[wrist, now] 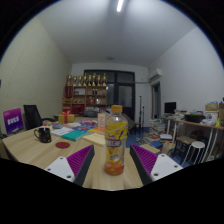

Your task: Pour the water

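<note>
Tongs [112, 160] up close, two fingers spread wide with magenta pads [80, 157] on their inner faces, and right between them stands the bottle [116, 141]. Gaps show on both sides of it, so nothing is clamped; it rests on the desk [100, 178] on its own base. It's a clear plastic bottle, upright, yellow cap on top, a yellow label round the middle and orange liquid low in the bottom.

Left of the tongs, the wooden desk runs off with open surface near the left finger, then a small red round object [62, 145], and farther out a dark mug [43, 133]. Beyond that, a purple sign [12, 119] stands at the desk's far left side beside a dark chair [33, 115].

Straight ahead past the bottle, papers and books [72, 130] clutter the desk, with shelves [88, 93] against the back wall.

Right of the tongs the desk edge drops away; another table [190, 124] with clutter and a white stool [197, 148] sit well apart.
</note>
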